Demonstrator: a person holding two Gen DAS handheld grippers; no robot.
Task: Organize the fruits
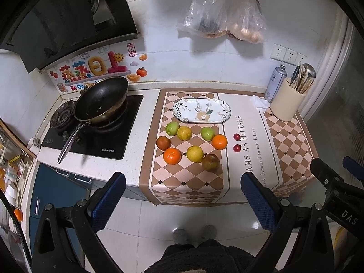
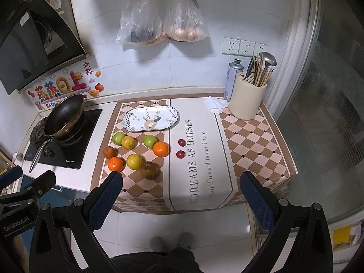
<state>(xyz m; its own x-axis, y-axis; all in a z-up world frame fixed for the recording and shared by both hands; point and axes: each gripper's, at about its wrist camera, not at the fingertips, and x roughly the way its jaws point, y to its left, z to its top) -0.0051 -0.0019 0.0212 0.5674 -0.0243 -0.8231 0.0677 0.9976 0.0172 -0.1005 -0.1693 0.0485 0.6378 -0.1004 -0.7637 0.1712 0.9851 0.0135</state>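
Several fruits lie loose on the checked cloth [image 1: 188, 182]: green ones [image 1: 172, 128] [image 1: 207, 133], yellow ones [image 1: 184, 133] [image 1: 195, 153], oranges [image 1: 172, 156] [image 1: 219, 142], brown ones [image 1: 163, 142] [image 1: 211, 162], and two small red ones [image 1: 237, 137] [image 1: 237, 148]. Behind them rests an oval patterned plate [image 1: 179, 109] [image 2: 129, 120], bare. My left gripper [image 1: 182, 193] hangs open, held back above the floor before the counter edge. My right gripper [image 2: 179, 193] is open too, equally far back, with the same fruits [image 2: 133, 161] ahead to its left. Neither holds anything.
A black frying pan [image 1: 102, 97] sits on the hob at the left. A beige utensil holder [image 1: 287, 103], a spray can [image 1: 274, 84] and a crumpled tissue [image 1: 259, 103] stand at the back right. Plastic bags [image 1: 223, 16] hang on the wall. A person's slippers [image 1: 193, 233] show below.
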